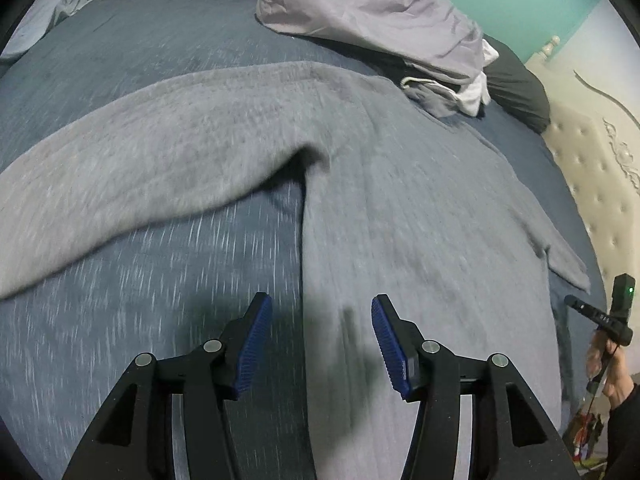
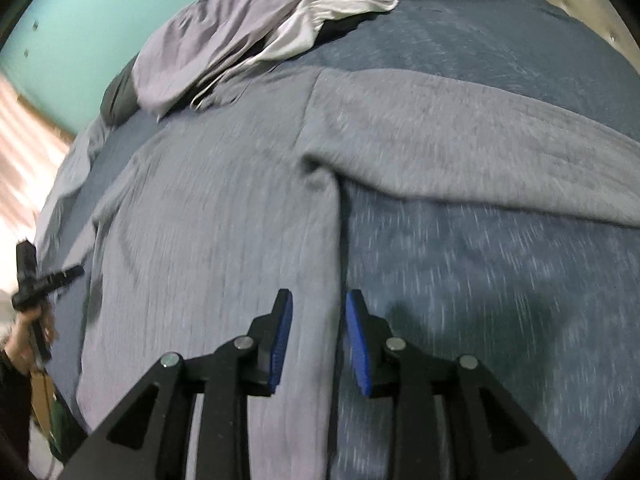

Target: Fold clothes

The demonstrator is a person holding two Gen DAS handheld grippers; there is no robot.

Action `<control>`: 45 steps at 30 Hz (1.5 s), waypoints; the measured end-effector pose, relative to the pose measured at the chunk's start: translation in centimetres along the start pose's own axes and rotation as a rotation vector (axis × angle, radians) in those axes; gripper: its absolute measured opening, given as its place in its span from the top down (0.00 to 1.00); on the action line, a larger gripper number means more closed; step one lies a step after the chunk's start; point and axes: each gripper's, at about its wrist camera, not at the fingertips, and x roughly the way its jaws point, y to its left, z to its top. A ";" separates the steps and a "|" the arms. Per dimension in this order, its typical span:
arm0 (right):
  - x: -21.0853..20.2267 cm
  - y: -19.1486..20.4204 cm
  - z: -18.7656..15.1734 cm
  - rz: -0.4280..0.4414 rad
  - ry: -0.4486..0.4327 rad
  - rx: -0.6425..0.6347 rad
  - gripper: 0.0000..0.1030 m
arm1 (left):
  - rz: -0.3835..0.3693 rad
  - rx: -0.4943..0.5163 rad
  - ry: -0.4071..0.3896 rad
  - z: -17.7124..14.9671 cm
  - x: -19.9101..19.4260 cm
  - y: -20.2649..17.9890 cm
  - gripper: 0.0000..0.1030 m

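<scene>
A grey sweatshirt (image 1: 400,184) lies spread flat on a blue bedspread (image 1: 168,280). One sleeve (image 1: 132,168) stretches off to the left in the left wrist view. My left gripper (image 1: 322,344) hovers open over the side edge of the sweatshirt's body, with nothing pressed between its blue pads (image 1: 256,344). In the right wrist view the same sweatshirt (image 2: 208,216) fills the left half and another sleeve (image 2: 480,152) runs right. My right gripper (image 2: 319,340) stands narrowly open above the body's side edge, its pads (image 2: 282,336) clear of the cloth.
A heap of lilac and white clothes (image 1: 372,12) (image 2: 224,36) lies at the far side of the bed beside dark pillows (image 1: 516,88). A cream tufted headboard (image 1: 592,168) stands at the right. A hand with the other gripper's handle (image 1: 612,320) (image 2: 32,280) shows at each view's edge.
</scene>
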 end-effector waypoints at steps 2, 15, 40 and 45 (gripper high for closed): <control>1.1 -0.2 1.6 -0.001 -0.017 0.001 0.73 | 0.007 0.004 -0.012 1.0 0.9 0.0 0.46; 7.3 0.8 5.3 -0.079 0.019 -0.104 0.87 | 0.008 0.052 -0.036 3.7 3.8 0.4 0.53; 4.4 -1.2 1.9 0.088 0.102 0.007 0.77 | -0.097 0.048 0.068 -0.2 0.5 1.8 0.56; 3.4 -2.0 -1.4 0.146 0.162 0.013 0.77 | -0.165 0.052 0.163 -3.8 0.9 1.6 0.57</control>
